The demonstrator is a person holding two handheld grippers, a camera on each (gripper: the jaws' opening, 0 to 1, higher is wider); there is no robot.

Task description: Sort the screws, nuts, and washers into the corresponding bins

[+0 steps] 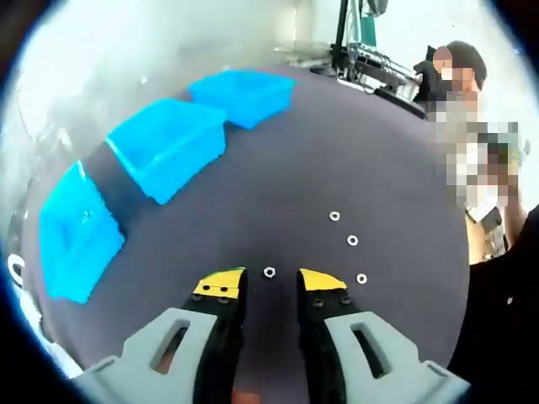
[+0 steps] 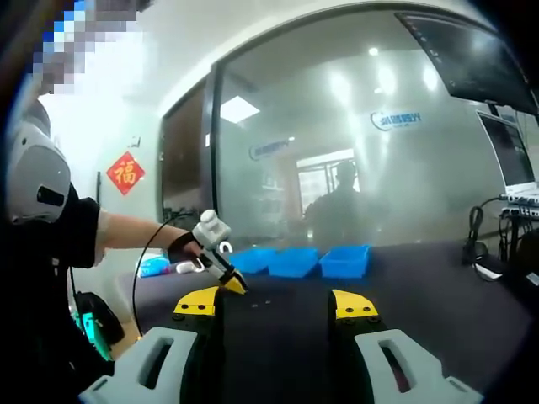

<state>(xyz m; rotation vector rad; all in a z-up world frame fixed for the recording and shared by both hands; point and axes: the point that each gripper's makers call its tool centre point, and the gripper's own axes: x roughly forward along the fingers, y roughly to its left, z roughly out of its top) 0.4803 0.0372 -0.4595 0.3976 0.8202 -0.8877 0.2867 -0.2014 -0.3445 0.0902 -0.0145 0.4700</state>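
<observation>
In the left gripper view my left gripper (image 1: 269, 279) stands open just above the dark table (image 1: 337, 160), a small silver nut (image 1: 269, 272) lying between its yellow-tipped fingertips. Three more small nuts or washers (image 1: 352, 241) lie in a line to the right. Three blue bins (image 1: 173, 145) stand in a row at the left. In the right gripper view my right gripper (image 2: 278, 303) is open and holds nothing, raised level with the table edge. The left gripper (image 2: 221, 263) appears there, held by a person's hand, its tip down at the table before the blue bins (image 2: 295, 261).
A frosted glass wall (image 2: 354, 143) rises behind the table. Cables and equipment (image 1: 370, 63) sit at the table's far edge, and a laptop (image 2: 515, 168) stands at the right. A person stands at the table's side.
</observation>
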